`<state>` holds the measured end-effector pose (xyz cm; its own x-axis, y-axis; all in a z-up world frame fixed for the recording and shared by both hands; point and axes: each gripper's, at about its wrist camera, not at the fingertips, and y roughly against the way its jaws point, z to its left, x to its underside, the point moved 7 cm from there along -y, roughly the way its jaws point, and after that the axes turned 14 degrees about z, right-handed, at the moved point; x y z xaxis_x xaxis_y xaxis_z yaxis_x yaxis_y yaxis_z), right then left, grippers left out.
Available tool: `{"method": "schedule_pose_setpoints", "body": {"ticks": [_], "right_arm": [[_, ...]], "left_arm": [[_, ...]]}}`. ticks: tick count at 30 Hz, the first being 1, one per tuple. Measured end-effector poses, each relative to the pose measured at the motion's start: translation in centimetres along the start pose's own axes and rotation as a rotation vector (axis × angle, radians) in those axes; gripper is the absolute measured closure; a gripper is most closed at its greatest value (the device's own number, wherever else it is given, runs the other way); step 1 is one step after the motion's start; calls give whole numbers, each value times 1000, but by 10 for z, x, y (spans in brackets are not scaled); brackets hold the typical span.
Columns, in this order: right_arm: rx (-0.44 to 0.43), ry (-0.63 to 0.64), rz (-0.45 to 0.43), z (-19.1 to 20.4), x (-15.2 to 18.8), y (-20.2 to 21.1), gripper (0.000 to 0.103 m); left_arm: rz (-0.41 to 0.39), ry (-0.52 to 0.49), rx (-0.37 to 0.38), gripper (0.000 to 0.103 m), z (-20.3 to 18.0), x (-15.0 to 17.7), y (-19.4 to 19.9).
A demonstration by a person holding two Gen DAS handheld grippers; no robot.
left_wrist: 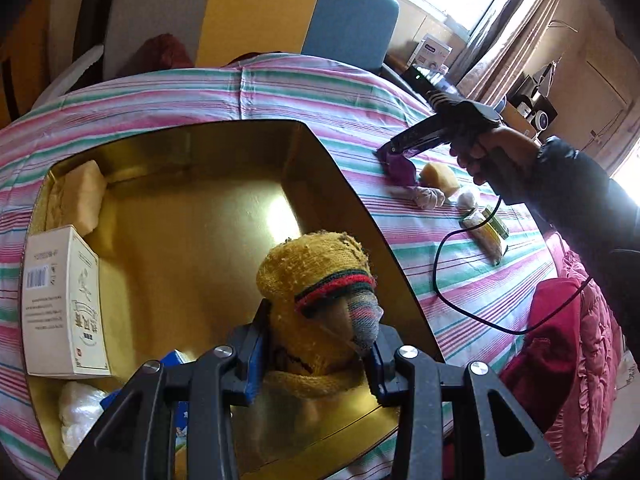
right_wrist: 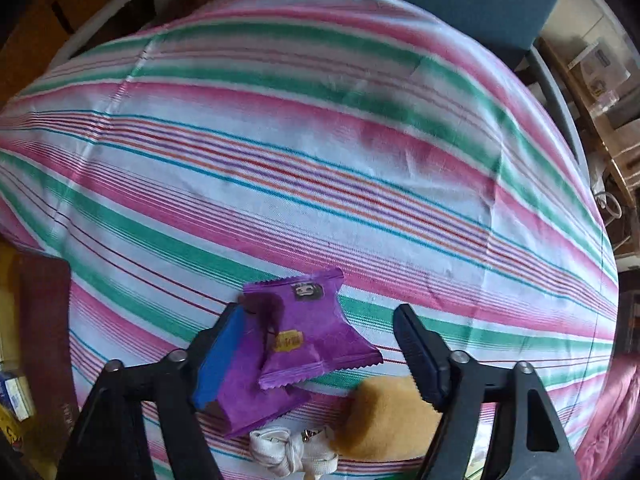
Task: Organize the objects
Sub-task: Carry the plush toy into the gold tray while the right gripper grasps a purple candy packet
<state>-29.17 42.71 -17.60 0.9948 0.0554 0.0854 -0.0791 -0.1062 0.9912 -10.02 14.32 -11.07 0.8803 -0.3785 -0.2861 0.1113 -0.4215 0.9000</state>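
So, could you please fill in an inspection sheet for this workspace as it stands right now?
Surface: striped cloth covers the table.
Job's things: gold tray holds a white box, a pale sponge, a white bag and something blue; purple packet, yellow sponge and white cloth bundle lie on the cloth.
Clutter: green-yellow packets and a small white item near the edge.
Grippers: left gripper shut on a yellow sock; right gripper open around the packet.
Cables: black cable trails over the cloth.
Surroundings: chairs, curtained window, red quilt.
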Motion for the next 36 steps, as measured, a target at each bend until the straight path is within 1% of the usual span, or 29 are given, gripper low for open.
{"method": "schedule_pose_setpoints", "body": {"ticks": [1,4,6,8,10,12,15,16,18,21,23,26,28,30,33,34,35,36], "right_arm": [[3,-7,11,-1,0,-8,46],[-45,-67,-65,-9,2,-1,48],[-38,-90,-80,-16,7,3,48],[-34,-101,-122,-21,15,14,48],[-56,-117,-178,-23,28,31,47],[-79,-106,-238,-18,47,49,47],[-141,-60,-303,4,84,69,47],[-167,-35,-304,19,96,69,47],[-180,12,-290,37,122,63,46],[-179,49,-237,64,153,33,46],[-167,37,-209,70,168,12,46],[-144,-21,-190,68,176,-15,46],[-144,-42,-245,66,176,-17,45],[-139,-39,-258,66,175,-18,45],[-162,-47,-265,63,174,-20,44],[-173,-49,-270,62,174,-21,41],[-192,-49,-273,62,173,-22,35],[-200,-38,-277,65,172,-22,31]], "left_arm": [[2,3,2,63,-1,0,-1],[7,4,13,63,-3,2,-3],[10,-1,14,63,-6,3,-5],[5,0,18,63,-7,5,-4],[-7,5,19,63,-9,6,-1],[-22,8,21,63,-10,7,4],[-36,10,19,63,-10,9,10],[-40,10,19,63,-11,11,11],[-42,10,17,63,-11,13,13],[-45,13,19,63,-14,20,15],[-50,10,15,63,-15,25,18],[-56,12,0,63,-15,33,22],[-59,22,-9,63,-13,39,23],[-58,39,-14,63,-10,43,22],[-57,66,-20,63,-6,48,21],[-56,72,-21,63,-5,49,20],[-57,75,-25,63,-4,50,21],[-58,76,-31,63,-3,51,22]]}}
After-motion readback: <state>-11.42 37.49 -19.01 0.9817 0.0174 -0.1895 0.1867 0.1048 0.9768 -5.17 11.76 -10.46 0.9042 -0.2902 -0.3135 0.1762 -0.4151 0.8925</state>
